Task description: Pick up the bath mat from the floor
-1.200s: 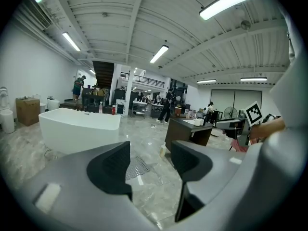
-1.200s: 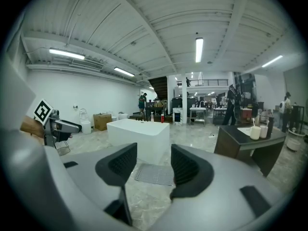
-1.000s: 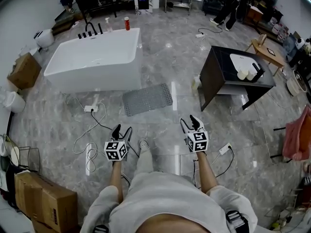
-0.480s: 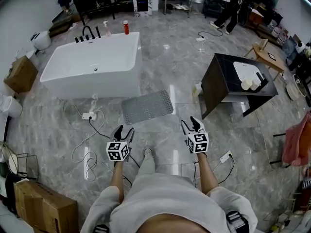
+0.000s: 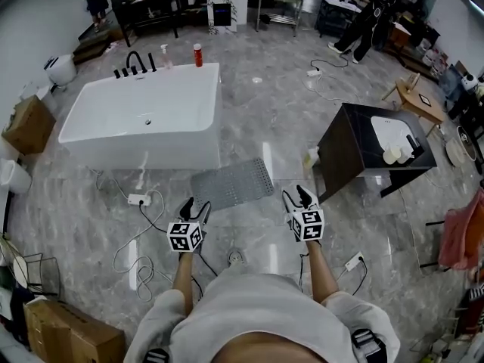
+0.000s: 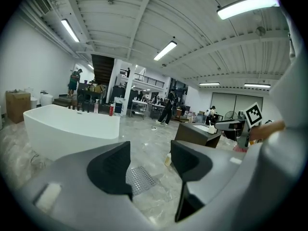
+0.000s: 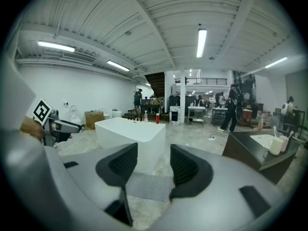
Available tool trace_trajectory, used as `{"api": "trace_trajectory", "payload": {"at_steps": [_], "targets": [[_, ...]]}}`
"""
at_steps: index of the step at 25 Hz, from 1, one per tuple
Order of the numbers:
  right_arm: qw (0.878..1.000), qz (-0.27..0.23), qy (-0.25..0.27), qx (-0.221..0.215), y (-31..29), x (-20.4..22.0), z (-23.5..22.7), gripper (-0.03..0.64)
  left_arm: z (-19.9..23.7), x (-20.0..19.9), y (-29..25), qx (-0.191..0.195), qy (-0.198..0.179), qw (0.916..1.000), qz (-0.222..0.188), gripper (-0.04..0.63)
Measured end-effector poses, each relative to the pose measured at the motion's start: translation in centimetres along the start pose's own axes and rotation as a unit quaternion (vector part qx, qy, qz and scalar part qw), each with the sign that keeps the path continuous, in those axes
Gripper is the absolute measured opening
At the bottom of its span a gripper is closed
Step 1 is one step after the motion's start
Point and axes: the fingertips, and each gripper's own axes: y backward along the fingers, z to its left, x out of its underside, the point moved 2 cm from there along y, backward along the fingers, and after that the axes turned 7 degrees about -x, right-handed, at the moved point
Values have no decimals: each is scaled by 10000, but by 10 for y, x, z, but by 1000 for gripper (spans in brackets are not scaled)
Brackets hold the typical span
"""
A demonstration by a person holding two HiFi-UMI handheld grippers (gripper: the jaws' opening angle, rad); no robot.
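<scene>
The grey perforated bath mat (image 5: 231, 183) lies flat on the marble floor in front of the white bathtub (image 5: 142, 116). My left gripper (image 5: 195, 206) hovers just short of the mat's near left corner, open and empty. My right gripper (image 5: 296, 197) hangs to the right of the mat, open and empty too. In the left gripper view the mat (image 6: 142, 178) shows low between the jaws. In the right gripper view the mat (image 7: 149, 186) lies straight ahead between the jaws, in front of the tub (image 7: 132, 136).
A dark vanity cabinet (image 5: 370, 151) with a white basin stands to the right. Cables and a power strip (image 5: 138, 200) trail on the floor at the left. Cardboard boxes (image 5: 64, 334) sit at lower left. People stand at the far back.
The person has walked forward: the mat, tub and cabinet have all come nearer in the head view. Both grippers have come up close to the mat, their jaws as before.
</scene>
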Motion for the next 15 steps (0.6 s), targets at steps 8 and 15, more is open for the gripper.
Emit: {"api": "trace_trajectory", "payload": {"at_steps": [8, 15], "targets": [[9998, -25, -15, 215, -56, -29, -16, 221, 48, -35, -53, 64, -106, 9999, -2, 262], [9992, 14, -77, 398, -79, -34, -22, 220, 68, -50, -88, 238, -246, 9994, 72, 262]]}}
